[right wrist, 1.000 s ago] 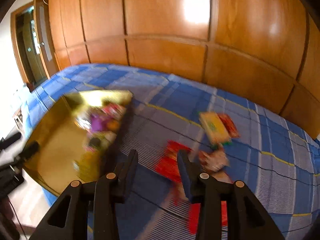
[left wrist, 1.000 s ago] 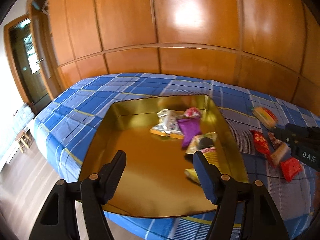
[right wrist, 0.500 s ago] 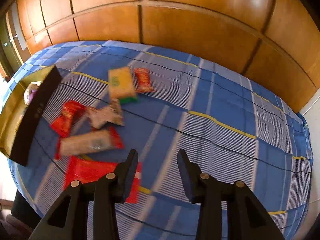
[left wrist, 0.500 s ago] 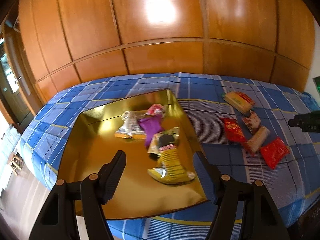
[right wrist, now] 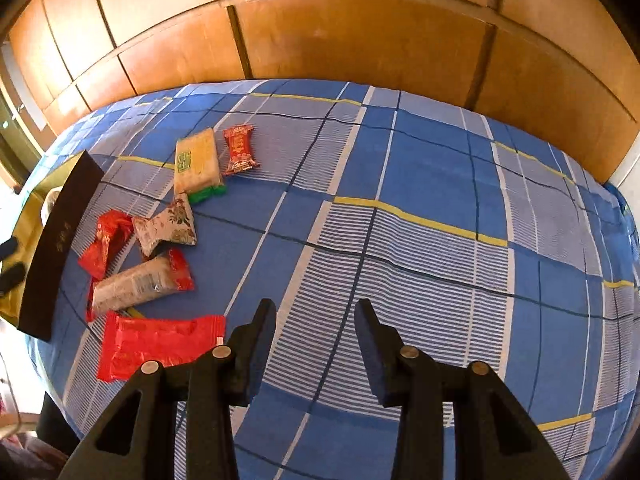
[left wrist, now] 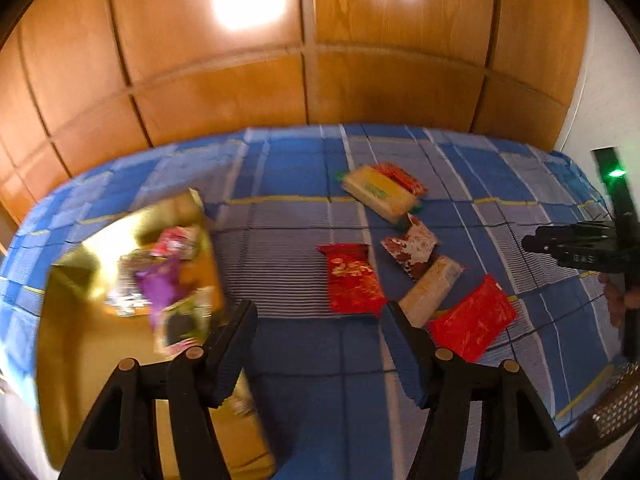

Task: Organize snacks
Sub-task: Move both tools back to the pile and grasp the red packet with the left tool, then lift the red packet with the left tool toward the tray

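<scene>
The left gripper [left wrist: 320, 316] hangs over the near edge of the blue checked bedspread [left wrist: 296, 176], its jaws closing with only cloth showing between them and nothing gripped. The right gripper [right wrist: 316, 320] points down at a bare striped patch of the spread nearer its right side, jaws apart and empty. Closest to the near edge among the loose snacks lies a flat bright red packet [right wrist: 156, 342], just left of the right gripper's fingers. Behind it sits a long pale bar with red ends [right wrist: 138, 284], lying crosswise, and beside that a red packet with gold print [left wrist: 352, 278]. A little farther back a cream-and-brown floral packet [right wrist: 168, 228] rests tilted, close to the pale bar. Farther still, toward the middle of the spread, a yellow packet with green trim [right wrist: 198, 164] lies side by side with a small red wrapped sweet [right wrist: 239, 150]. At the left edge of the bed stands the gold tray [left wrist: 60, 344] with a dark outer wall, holding a blurred heap of snacks, among them a purple packet [left wrist: 162, 284]. Beyond the far edge rise wooden wardrobe panels [right wrist: 360, 36].
</scene>
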The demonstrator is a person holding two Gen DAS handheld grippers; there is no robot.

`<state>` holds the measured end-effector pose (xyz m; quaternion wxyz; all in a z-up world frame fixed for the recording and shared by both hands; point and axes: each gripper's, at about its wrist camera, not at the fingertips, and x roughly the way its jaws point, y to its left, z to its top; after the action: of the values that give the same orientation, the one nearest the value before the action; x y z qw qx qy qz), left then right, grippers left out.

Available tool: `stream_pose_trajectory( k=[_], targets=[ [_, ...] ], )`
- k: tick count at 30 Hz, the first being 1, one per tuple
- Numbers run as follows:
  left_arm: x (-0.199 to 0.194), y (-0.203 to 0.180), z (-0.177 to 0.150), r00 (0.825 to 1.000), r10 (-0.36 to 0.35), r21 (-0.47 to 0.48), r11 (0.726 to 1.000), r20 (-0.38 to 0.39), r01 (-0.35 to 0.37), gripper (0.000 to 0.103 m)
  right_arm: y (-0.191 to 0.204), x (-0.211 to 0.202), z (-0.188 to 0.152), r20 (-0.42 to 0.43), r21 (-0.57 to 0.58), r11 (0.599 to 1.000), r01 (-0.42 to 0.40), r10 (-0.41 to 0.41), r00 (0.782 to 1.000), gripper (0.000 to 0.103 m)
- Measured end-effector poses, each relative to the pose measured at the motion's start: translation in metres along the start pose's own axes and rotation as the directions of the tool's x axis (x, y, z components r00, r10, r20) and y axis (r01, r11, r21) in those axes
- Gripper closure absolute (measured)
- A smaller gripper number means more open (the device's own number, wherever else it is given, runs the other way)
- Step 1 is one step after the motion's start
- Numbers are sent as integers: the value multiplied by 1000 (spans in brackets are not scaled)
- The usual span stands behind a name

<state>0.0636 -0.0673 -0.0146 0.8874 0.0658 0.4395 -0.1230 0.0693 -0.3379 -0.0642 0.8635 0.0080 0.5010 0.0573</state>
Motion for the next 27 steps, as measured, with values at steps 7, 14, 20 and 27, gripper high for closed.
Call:
stream_pose_trajectory(
  k=[7,14,20,27],
  targets=[
    [58,-14,20,992,-12,-6,1000,-126,11,38,0,-2,5,4,28,998,-55,55,999,62],
    [94,-14,32,982,-15,-32,999,-190,9,38,7,-2,6,5,12,997,-80,80,997,62],
    [114,-15,34,983,4,-25,1000,-183,-9,61,8,-2,6,8,16,996,-89,89,996,62],
    [90,-13,16,991,-14,-39,999,-134,9,63,6,0,6,3,17,997,-79,78,997,62]
  ],
)
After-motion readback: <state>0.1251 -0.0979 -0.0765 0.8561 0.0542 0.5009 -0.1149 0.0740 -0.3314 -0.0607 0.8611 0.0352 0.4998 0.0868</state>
